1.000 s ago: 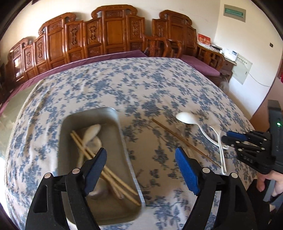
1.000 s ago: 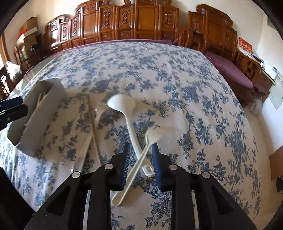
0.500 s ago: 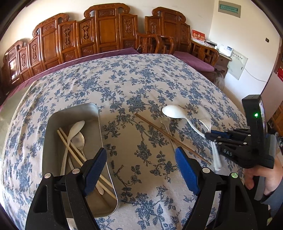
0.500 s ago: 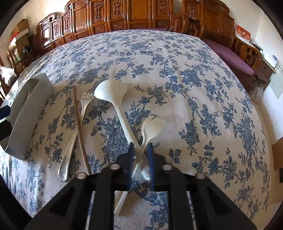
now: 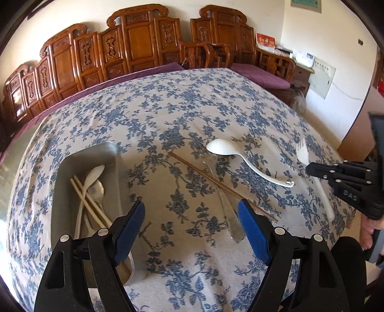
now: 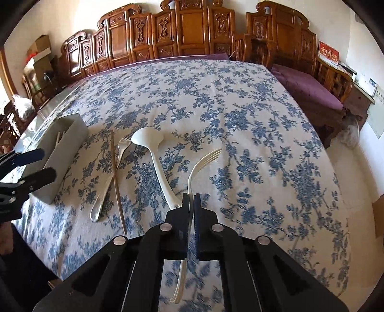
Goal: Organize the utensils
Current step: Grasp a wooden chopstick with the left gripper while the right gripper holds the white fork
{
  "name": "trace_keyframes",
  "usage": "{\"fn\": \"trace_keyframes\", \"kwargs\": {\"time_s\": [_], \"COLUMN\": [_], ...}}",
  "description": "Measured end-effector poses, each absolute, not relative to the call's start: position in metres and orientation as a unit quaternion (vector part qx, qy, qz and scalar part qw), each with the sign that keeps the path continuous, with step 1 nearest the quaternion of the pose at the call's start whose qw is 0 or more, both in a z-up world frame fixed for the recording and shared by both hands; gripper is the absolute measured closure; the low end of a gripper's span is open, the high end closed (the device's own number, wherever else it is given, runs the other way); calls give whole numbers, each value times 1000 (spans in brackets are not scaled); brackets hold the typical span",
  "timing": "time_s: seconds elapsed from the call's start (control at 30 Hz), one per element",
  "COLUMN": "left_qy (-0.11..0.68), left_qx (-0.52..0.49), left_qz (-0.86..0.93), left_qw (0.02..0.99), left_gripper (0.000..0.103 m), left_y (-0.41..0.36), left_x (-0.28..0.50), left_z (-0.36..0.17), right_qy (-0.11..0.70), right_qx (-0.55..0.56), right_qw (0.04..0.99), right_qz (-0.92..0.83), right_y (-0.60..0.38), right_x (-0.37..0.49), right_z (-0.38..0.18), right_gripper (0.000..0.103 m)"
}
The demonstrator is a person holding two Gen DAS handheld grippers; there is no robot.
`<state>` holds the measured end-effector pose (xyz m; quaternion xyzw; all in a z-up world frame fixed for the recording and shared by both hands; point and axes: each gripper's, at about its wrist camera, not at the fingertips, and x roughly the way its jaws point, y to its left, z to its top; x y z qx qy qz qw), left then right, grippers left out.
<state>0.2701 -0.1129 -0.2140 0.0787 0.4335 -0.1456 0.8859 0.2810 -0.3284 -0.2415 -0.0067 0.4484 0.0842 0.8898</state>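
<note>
Utensils get sorted: right gripper (image 6: 191, 199) clamps the white plastic fork (image 6: 204, 160) for the metal tray (image 5: 72, 192), left gripper (image 5: 190, 230) spread empty.

The right gripper (image 5: 312, 168) bears the embossed letters "DAS" on its black body. A red plaque (image 6: 329, 53) carries gold characters, illegible. Wall sign (image 5: 305, 5) text is unreadable.

Right hand-held gripper (image 6: 191, 200) clamped; left hand-held gripper (image 5: 190, 222) wide.
</note>
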Motion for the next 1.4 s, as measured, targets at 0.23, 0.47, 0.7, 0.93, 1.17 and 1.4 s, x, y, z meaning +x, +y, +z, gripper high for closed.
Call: {"fn": "trace_keyframes", "kwargs": {"time_s": [0.23, 0.47, 0.7, 0.93, 1.17, 1.4], "left_qy": [465, 493, 510, 515, 518, 524], "left_qx": [67, 47, 83, 80, 63, 26], "left_qz": [-154, -154, -117, -117, -125, -123], "left_qw": [869, 855, 848, 845, 844, 842], "left_gripper": [38, 51, 64, 84, 92, 94], "left_y": [-143, -173, -192, -190, -181, -162], "left_x": [285, 303, 318, 313, 303, 304], "left_z": [-232, -254, -276, -279, -279, -278], "right_qy": [446, 458, 459, 455, 455, 456], "right_qx": [-9, 18, 31, 37, 37, 30], "right_qw": [891, 885, 884, 886, 886, 885], "right_qz": [83, 84, 84, 82, 84, 86], "right_y": [-342, -356, -361, -364, -364, -360], "right_x": [281, 285, 287, 287, 287, 286], "right_z": [-242, -247, -248, -244, -244, -244], "right_gripper": [98, 98, 98, 98, 98, 98]}}
